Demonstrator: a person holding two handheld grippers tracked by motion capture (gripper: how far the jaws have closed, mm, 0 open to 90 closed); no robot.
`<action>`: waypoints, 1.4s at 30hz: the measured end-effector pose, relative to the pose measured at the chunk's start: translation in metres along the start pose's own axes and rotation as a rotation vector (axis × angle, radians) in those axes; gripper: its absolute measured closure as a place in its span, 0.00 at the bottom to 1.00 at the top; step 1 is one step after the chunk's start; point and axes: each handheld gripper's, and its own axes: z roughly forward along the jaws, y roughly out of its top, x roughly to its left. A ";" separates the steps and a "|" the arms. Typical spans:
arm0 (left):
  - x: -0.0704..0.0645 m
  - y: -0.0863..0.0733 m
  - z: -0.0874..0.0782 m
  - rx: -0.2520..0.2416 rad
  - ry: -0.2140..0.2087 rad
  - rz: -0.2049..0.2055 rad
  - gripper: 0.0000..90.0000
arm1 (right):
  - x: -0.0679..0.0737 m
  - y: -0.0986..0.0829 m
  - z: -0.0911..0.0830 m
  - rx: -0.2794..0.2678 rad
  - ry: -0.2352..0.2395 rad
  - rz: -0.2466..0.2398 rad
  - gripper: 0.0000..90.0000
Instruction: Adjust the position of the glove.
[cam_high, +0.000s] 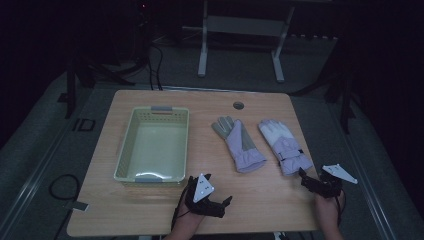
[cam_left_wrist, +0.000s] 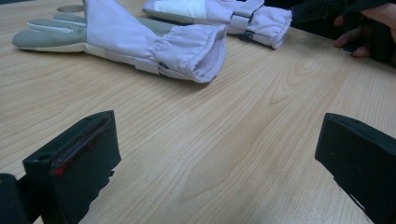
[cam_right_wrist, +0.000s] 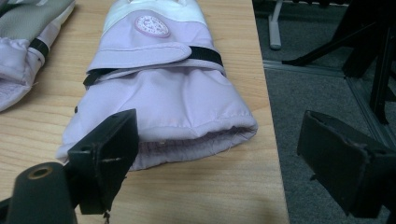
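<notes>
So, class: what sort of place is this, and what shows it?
Probably a lab or studio set up for recording: a lone wooden table in a dark room, cables on the grey floor, and handheld grippers carrying cameras.

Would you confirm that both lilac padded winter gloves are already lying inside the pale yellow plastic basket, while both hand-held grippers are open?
Not quite: in the high view the pale yellow plastic basket holds nothing. Both lilac padded winter gloves lie on the wooden table to its right. Both hand-held grippers, left and right, are indeed open.
</notes>
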 end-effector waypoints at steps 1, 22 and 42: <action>0.000 0.000 0.000 0.000 0.000 0.000 0.00 | 0.000 0.000 0.000 -0.001 0.000 0.001 0.14; 0.001 0.000 0.000 0.000 -0.003 -0.012 0.00 | 0.008 0.030 -0.009 0.037 0.031 -0.041 0.14; 0.001 0.000 0.000 0.001 -0.008 -0.006 0.00 | 0.051 0.100 0.020 0.016 0.295 -0.073 0.24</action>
